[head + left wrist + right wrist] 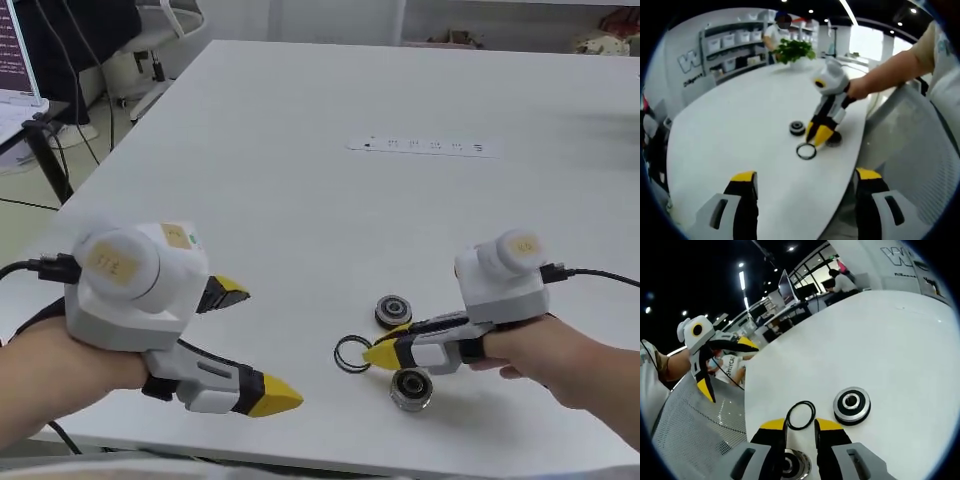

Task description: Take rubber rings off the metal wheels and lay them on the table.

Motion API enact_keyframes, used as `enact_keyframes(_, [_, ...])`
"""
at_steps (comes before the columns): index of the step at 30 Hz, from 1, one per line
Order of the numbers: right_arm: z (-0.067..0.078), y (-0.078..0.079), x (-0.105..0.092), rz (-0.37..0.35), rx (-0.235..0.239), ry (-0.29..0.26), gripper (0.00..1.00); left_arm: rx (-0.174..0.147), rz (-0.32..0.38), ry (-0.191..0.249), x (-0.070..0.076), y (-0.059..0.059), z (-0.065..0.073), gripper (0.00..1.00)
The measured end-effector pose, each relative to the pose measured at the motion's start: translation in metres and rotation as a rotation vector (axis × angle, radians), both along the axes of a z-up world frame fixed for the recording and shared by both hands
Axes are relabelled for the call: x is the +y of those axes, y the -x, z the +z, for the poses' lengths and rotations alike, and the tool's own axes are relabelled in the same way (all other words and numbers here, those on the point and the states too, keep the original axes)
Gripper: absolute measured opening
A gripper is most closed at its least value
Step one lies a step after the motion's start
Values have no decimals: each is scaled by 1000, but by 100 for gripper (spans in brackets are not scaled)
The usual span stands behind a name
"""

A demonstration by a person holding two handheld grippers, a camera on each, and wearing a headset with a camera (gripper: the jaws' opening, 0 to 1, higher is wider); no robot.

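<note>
A loose black rubber ring point(350, 354) point(800, 415) point(806, 151) lies flat on the white table point(300, 200). My right gripper point(378, 352) point(800, 426) point(817, 136) sits low right behind it, jaws a narrow gap apart, with the ring's near edge between the tips. One wheel point(393, 311) point(852, 405) point(797, 128), with a black ring around it, lies just beyond. A second metal wheel point(411, 388) point(792, 464) point(834, 140) rests under the right gripper. My left gripper point(255, 345) point(806, 175) point(730, 368) hovers wide open and empty, to the left near the table's front edge.
A white power strip point(422, 146) lies across the middle of the table. The front edge point(330, 462) runs close below both grippers. An office chair point(165, 30) and a screen stand point(40, 140) are off the table's far left.
</note>
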State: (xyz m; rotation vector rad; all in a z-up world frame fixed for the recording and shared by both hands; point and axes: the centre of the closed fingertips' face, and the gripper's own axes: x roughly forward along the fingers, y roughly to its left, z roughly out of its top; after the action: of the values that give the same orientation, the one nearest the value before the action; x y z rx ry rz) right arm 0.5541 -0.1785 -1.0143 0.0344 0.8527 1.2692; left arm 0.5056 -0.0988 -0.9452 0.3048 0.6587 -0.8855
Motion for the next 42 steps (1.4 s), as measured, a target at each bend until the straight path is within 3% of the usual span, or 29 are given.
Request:
enact_keyframes(16, [34, -8, -4, -30, -74, -78, 27, 1, -11, -14, -1, -6, 1, 79])
enact_keyframes(28, [56, -24, -22, -97, -147, -109, 31, -11, -41, -24, -7, -24, 6, 76])
enact_keyframes(32, [58, -26, -29, -118, -165, -114, 31, -10, -42, -25, -8, -33, 6, 75])
enact_keyframes(36, [57, -30, -37, -134, -180, -108, 32, -5, -37, 8, -13, -42, 11, 71])
enact_keyframes(42, [55, -35, -46, -148, -199, -99, 33, -10, -52, -2, -20, -50, 10, 68])
